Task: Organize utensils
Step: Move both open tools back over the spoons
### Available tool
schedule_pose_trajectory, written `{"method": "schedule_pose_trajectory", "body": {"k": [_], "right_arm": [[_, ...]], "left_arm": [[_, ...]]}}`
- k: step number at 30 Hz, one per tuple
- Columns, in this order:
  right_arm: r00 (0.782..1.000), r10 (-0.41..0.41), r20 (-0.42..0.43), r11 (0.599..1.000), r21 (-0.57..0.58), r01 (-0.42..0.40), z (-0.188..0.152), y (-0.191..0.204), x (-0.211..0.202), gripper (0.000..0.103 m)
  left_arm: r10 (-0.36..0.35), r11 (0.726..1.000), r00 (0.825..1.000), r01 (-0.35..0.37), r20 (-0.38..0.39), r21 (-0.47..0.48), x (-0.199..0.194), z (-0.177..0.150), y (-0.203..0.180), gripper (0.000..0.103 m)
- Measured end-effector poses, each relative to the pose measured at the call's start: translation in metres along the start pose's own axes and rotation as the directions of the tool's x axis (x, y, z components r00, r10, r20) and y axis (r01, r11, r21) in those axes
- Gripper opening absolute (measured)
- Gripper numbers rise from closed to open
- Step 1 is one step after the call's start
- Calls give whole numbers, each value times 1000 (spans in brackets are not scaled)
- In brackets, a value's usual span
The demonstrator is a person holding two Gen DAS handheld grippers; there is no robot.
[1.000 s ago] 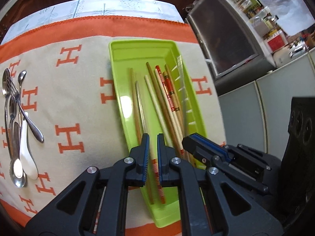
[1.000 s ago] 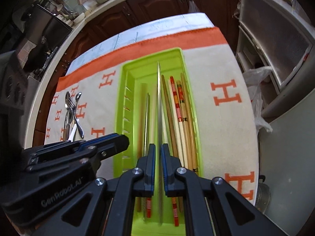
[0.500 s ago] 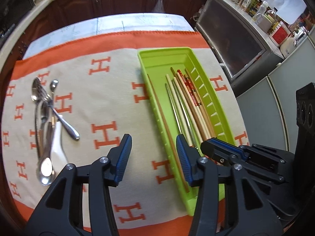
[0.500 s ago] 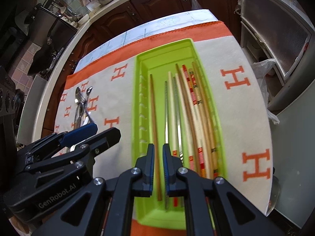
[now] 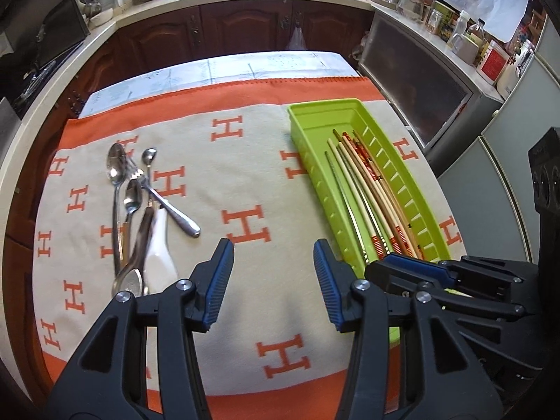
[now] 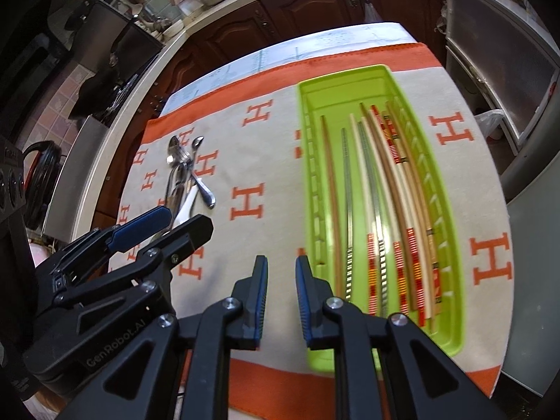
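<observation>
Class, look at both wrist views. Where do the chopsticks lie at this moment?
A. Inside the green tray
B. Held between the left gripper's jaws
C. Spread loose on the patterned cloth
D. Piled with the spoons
A. The chopsticks all lie lengthwise inside the green tray, while the spoons sit apart on the cloth and both grippers' jaws are empty.

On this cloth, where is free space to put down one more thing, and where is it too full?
Free: the wide strip of cloth between the spoon pile and the green tray, and the tray's far end beyond the chopsticks. Crowded: the spoon pile itself, where pieces overlap, and the tray's right side.
</observation>
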State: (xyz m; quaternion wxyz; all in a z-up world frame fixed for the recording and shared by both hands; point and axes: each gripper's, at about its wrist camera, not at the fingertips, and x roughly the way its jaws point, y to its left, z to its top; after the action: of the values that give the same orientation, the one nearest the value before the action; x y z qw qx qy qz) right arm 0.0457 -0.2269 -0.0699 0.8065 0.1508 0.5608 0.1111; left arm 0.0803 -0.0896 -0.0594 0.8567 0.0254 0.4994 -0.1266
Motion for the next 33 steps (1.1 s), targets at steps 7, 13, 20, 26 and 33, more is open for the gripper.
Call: {"method": "schedule_pose_trajectory", "body": {"k": [7, 13, 20, 26, 33], "right_arm": [[1000, 14, -15, 999, -33, -15, -9, 25, 7, 16], [1000, 15, -17, 997, -71, -16, -10, 48, 14, 16], [998, 45, -39, 993, -112, -49, -5, 74, 29, 16], [995, 61, -73, 985, -156, -72, 1, 97, 47, 16], [992, 81, -100, 972, -214, -101, 22, 115, 76, 32]], "left_arm": [[29, 999, 999, -28, 42, -28, -16, -14, 25, 44], [62, 997, 995, -58, 78, -49, -29, -24, 48, 44], [114, 990, 988, -104, 104, -96, -40, -38, 88, 47], [153, 981, 984, -139, 96, -137, -43, -43, 126, 48], [142, 973, 987, -124, 80, -194, -38, -47, 185, 49]]}}
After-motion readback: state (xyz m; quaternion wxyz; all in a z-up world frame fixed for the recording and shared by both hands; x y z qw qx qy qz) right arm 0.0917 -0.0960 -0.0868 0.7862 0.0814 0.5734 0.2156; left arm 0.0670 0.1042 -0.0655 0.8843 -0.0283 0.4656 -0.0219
